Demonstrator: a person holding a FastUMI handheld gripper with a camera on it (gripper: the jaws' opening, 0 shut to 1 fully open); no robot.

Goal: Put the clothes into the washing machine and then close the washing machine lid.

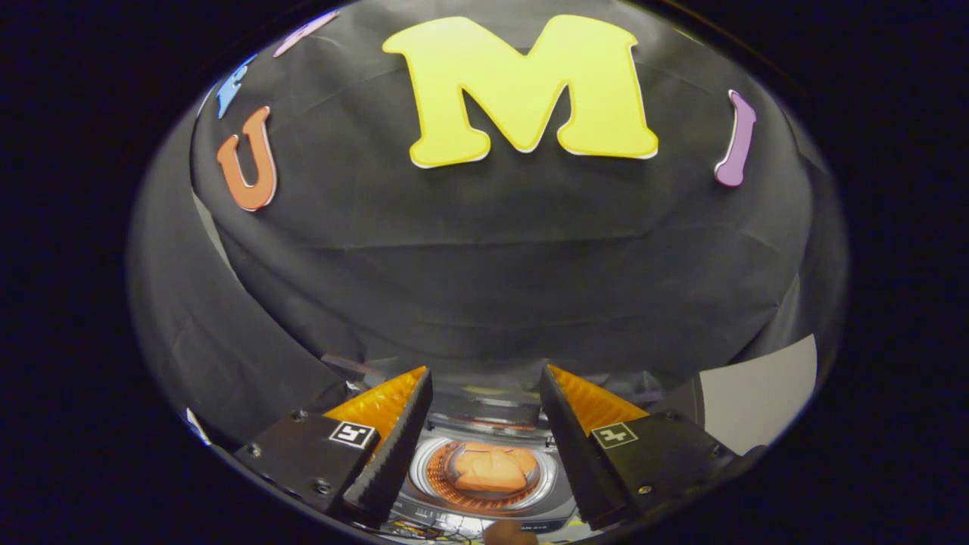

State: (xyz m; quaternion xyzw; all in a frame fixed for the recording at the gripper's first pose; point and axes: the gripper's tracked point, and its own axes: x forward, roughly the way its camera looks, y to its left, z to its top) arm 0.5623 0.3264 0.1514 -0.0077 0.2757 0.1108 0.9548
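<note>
- Black cloth wall (484, 250) is seen beyond the washing machine (484, 496).
- Orange clothes (492, 469) are seen inside the washing machine's round drum; lid up.
- Gripper (484, 386) is held above the washing machine, fingers spread, nothing pinched.

1. The gripper (484, 424) hung with fingers spread apart, holding nothing.
2. Between them, low in the frame, sat the washer (484, 499), drum open.
3. Orange clothes (492, 468) lay inside the drum.
</note>
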